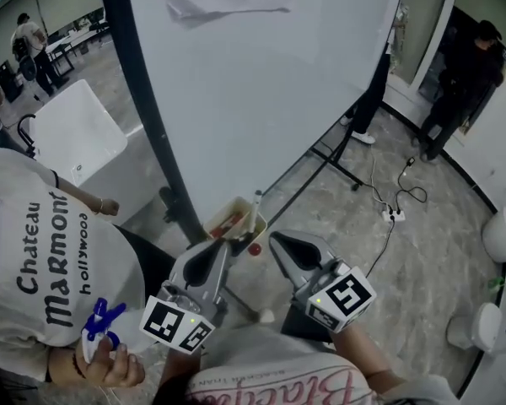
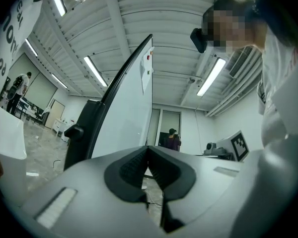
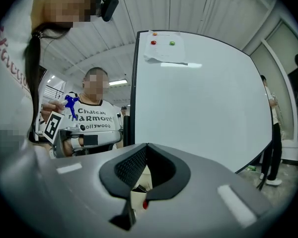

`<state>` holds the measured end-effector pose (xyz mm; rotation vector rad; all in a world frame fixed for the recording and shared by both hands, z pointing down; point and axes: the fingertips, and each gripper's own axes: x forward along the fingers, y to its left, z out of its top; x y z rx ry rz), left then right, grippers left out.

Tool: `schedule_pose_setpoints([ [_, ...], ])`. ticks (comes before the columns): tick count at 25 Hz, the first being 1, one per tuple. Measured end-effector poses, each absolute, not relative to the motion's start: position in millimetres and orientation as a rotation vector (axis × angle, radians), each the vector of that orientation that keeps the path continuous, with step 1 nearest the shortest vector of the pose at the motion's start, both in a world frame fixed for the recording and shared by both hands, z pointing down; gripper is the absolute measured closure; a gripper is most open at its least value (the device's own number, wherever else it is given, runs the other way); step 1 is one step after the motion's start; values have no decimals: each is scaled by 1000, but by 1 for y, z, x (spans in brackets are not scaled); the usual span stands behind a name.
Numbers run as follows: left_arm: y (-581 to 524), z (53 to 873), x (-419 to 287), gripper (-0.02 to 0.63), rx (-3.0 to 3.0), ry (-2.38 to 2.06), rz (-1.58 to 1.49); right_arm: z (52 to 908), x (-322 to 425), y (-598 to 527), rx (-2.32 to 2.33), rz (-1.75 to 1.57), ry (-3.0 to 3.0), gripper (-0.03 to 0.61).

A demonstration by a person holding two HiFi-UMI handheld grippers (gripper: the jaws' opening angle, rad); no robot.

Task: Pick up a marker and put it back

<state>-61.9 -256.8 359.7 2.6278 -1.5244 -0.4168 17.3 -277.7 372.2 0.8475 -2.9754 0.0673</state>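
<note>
Shirt (image 1: 55, 256) left of whiteboard (image 1: 253, 83) reads "Chateau Marmont hollywood". Tray (image 1: 218, 218) at whiteboard's foot, markers (image 1: 229, 224) half hidden. Left gripper (image 1: 219, 248) and right gripper (image 1: 282, 243) fingers closed together, empty.

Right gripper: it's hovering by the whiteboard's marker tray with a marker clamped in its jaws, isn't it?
Not quite. The right gripper is by the marker tray, but it holds no marker. The right gripper view shows its jaws shut together with nothing between them.
</note>
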Motion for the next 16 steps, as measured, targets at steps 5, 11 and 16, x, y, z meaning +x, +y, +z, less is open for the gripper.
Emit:
schedule_pose_setpoints([
  [5,-257,359,-63,614,2632,-1520,-424,369,18,-276,862,51,-2977,577],
  [11,-257,357,-60,614,2635,-1514,-423,365,21,-274,878,32,-2972,577],
  [16,-258,355,-60,614,2634,-1517,-426,361,21,-272,874,24,-2979,577],
])
